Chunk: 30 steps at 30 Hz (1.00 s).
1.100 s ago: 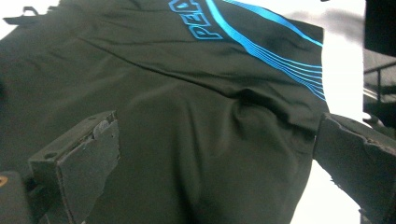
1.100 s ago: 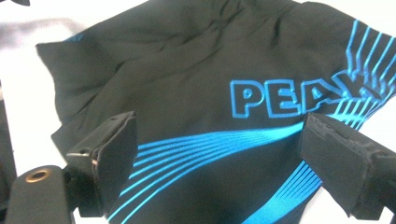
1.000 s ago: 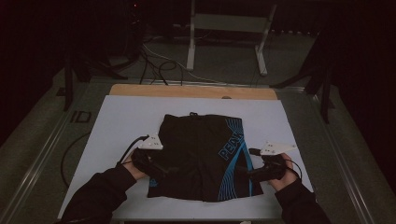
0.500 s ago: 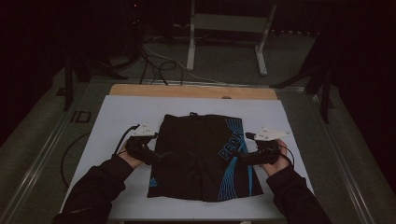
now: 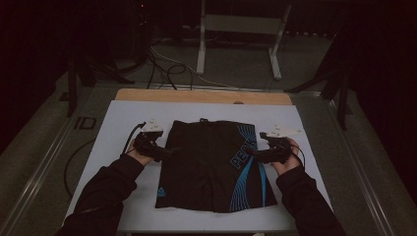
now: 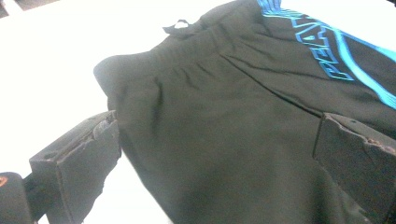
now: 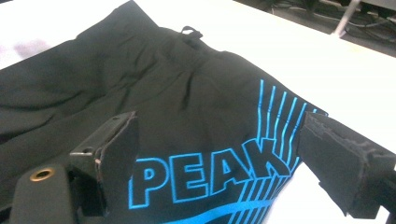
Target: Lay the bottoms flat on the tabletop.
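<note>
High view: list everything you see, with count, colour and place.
shorts: one, black with blue print, flat mid-table
table: one, white top with a wooden far edge
frame: one, grey, on the floor beyond the table
cables: several, dark and pale, on the floor behind the table
left gripper: one, black, jaws open at the shorts' left edge
right gripper: one, black, jaws open at the shorts' right edge
sleeves: two, dark, entering from the bottom
</note>
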### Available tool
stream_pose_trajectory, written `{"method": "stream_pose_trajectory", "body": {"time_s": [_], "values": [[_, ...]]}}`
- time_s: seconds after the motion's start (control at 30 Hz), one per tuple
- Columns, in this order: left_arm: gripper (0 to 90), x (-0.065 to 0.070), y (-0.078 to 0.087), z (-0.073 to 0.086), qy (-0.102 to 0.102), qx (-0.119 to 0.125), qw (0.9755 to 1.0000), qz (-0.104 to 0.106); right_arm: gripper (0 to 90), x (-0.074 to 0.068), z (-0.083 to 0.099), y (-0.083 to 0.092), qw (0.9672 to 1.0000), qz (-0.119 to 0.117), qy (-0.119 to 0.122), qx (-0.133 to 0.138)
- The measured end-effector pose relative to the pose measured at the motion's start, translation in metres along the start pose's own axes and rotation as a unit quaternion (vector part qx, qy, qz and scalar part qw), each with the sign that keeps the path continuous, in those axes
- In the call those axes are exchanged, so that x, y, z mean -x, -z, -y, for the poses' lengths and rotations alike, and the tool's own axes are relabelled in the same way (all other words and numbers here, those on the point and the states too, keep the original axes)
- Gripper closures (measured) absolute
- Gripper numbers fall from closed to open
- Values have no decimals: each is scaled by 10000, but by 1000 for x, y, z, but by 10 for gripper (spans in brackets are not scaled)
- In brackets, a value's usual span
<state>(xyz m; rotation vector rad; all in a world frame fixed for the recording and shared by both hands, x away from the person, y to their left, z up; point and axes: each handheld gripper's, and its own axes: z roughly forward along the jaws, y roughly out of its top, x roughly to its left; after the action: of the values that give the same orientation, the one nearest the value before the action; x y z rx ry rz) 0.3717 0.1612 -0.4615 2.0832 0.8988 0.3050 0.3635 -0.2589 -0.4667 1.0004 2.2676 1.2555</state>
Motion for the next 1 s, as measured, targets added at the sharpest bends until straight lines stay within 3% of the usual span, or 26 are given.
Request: {"method": "stream_pose_trajectory", "body": {"time_s": [0.23, 0.4, 0.5, 0.6, 0.77, 0.83, 0.97, 1.0], "values": [[17, -12, -8, -3, 215, 116, 9996, -140, 123, 12, 1, -14, 9998, 119, -151, -26], [18, -21, -14, -3, 326, 85, 9993, -172, 107, 21, 1, -24, 9995, 59, -282, -112], [18, -27, -18, -3, 416, 42, 9989, -232, 105, 24, 0, -30, 9998, 167, -73, -101], [24, -32, -22, -3, 498, 17, 9984, -278, 105, 29, -2, -34, 9989, 50, -391, -245], [40, -38, -27, -4, 618, -17, 9976, -312, 101, 34, -3, -39, 9977, 44, -565, -359], [40, -43, -32, -5, 702, -28, 9972, -271, 101, 39, -1, -45, 9965, 94, -747, -372], [40, -49, -39, -8, 791, -47, 9965, -259, 108, 44, 0, -50, 9952, 158, -867, -426], [40, -50, -40, -9, 802, -59, 9964, -269, 150, 47, 1, -53, 9944, 288, -913, -457]]}}
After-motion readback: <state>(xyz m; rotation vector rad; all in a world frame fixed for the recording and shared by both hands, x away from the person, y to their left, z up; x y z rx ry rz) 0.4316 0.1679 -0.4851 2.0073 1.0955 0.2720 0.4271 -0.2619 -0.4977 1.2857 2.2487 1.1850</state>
